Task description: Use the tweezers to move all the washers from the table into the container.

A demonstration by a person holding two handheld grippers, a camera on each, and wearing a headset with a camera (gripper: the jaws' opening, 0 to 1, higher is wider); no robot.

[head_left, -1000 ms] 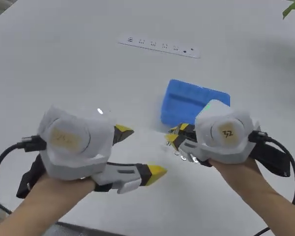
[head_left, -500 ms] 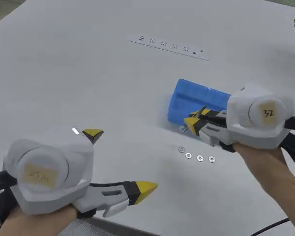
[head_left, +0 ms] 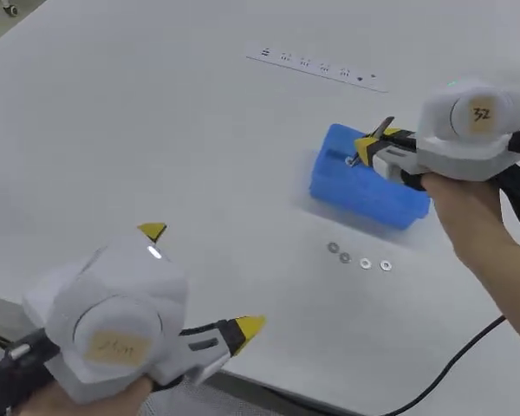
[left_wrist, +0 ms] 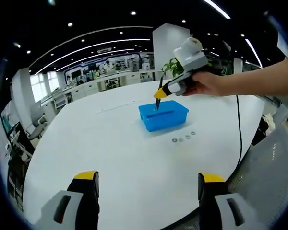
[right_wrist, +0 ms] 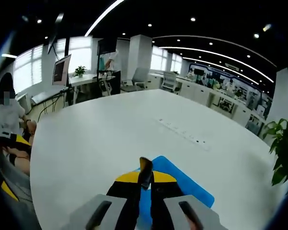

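Observation:
Several small metal washers (head_left: 359, 259) lie in a short row on the white table (head_left: 156, 130), just in front of the blue container (head_left: 373, 195). My right gripper (head_left: 365, 147) is shut on thin dark tweezers (head_left: 357, 156), whose tips hang over the container's far left part. Something small and pale sits at the tips; I cannot tell what. In the left gripper view the same tweezers (left_wrist: 158, 98) point down over the container (left_wrist: 164, 116), with the washers (left_wrist: 183, 139) beside it. My left gripper (head_left: 199, 277) stands open and holds nothing near the table's front edge.
A white power strip (head_left: 317, 68) lies beyond the container. A black cable (head_left: 442, 368) trails off the table's near right edge. A person sits at the far left (right_wrist: 7, 120), and a plant (right_wrist: 283, 143) stands off the table to the right.
My right gripper has lifted the tweezers from the table near the washers to above the blue container. My left gripper has drawn back toward the front edge.

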